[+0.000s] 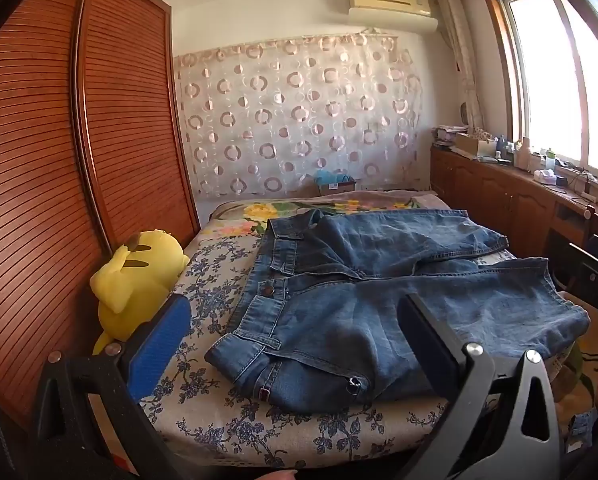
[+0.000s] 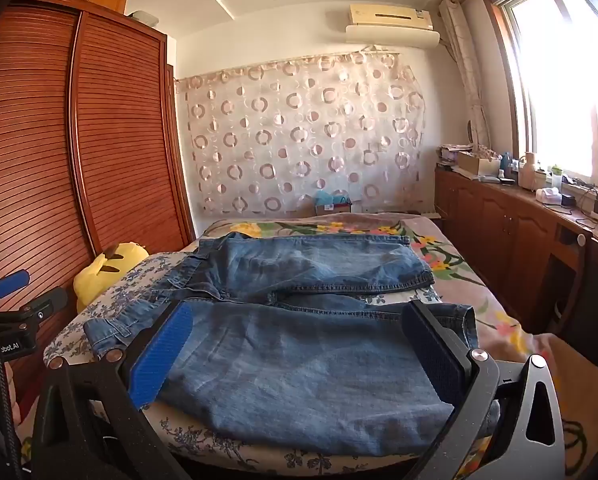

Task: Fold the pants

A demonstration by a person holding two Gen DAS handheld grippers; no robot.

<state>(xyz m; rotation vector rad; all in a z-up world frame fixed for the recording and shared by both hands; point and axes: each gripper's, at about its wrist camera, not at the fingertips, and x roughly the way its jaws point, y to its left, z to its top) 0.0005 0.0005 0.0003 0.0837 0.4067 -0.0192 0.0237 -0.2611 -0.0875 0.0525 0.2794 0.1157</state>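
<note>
Lying spread across the bed [image 1: 203,280], the pants [image 1: 379,280] were blue denim jeans, faded and softly creased, with orange-tan topstitching, belt loops and a metal button at the waistband. The waistband pointed toward the wardrobe [image 1: 59,160] side of the bed and the two legs ran toward the window [image 1: 547,80] side, the farther leg lying slightly apart from the nearer one. The bed carried a pale sheet printed with dark blue flower sprigs beneath the jeans, and beyond them a blanket with large yellow and pink blooms.

The left gripper [image 1: 295,344] hung over the near edge of the bed with its jaws spread wide and nothing between them but air above the waistband; its pads were ribbed blue plastic set on black angular arms. The right gripper [image 2: 299,352] was likewise wide open above the nearer leg of the jeans [image 2: 299,360], not pinching the cloth.

Beside the jeans' waistband, a soft yellow plush toy [image 1: 139,280] slumped between the bed and the wardrobe, whose doors were reddish wood with fine horizontal slats. Behind the bed hung a sheer curtain [image 1: 299,120] patterned with rings. A white air conditioner [image 1: 391,8] sat high above it. Right of the bed, a wooden worktop [image 1: 499,168] with panelled doors held bottles and boxes under the bright window
</note>
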